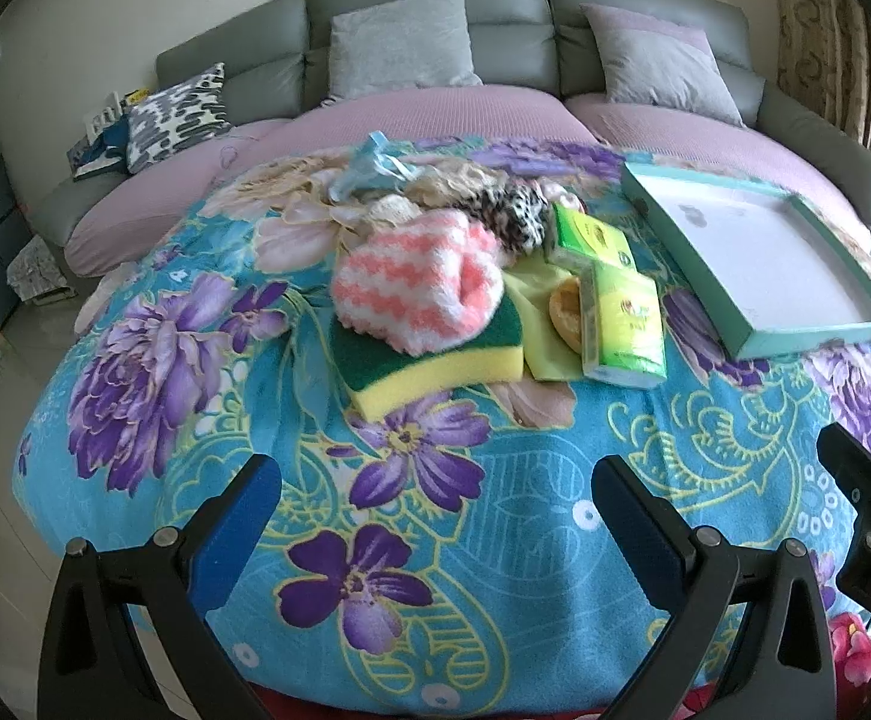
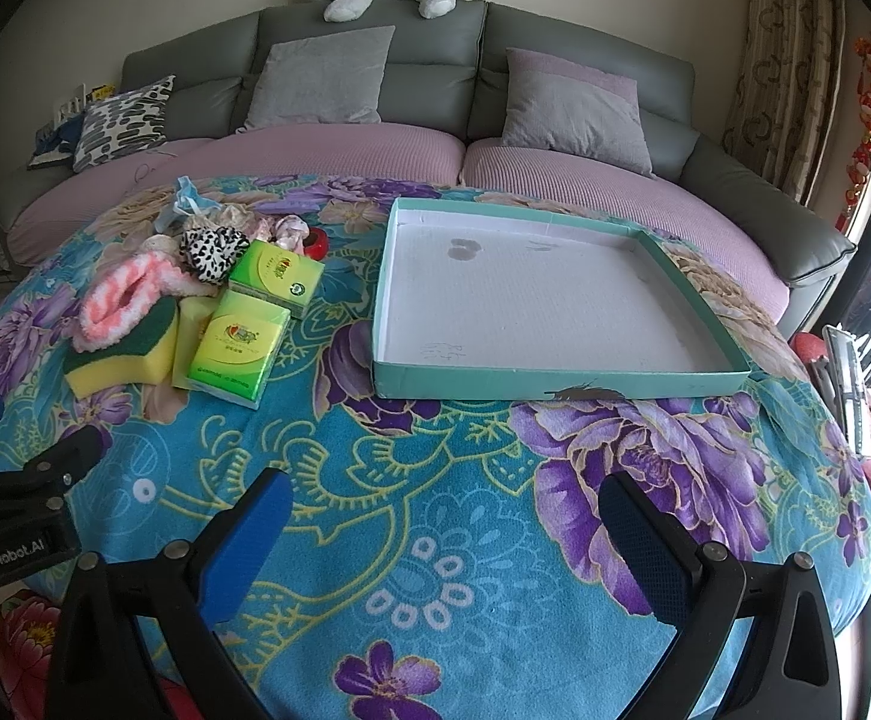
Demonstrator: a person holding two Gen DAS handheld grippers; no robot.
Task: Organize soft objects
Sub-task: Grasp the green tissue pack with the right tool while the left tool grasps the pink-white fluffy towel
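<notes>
Teal tray (image 2: 555,373), white-lined, held nothing; sponge (image 2: 120,363), tissue packs (image 2: 234,351) piled toward table's left edge. Left tongs (image 1: 435,516), right tongs (image 2: 444,531) apart.

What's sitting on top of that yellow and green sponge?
A pink and white fuzzy sock lies on the sponge, covering much of its green top. Whatever sits beneath the sock is hidden.

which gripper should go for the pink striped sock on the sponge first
Left, probably. The pink striped sock lies straight ahead of the open left gripper, while the right gripper faces the empty teal tray.
</notes>
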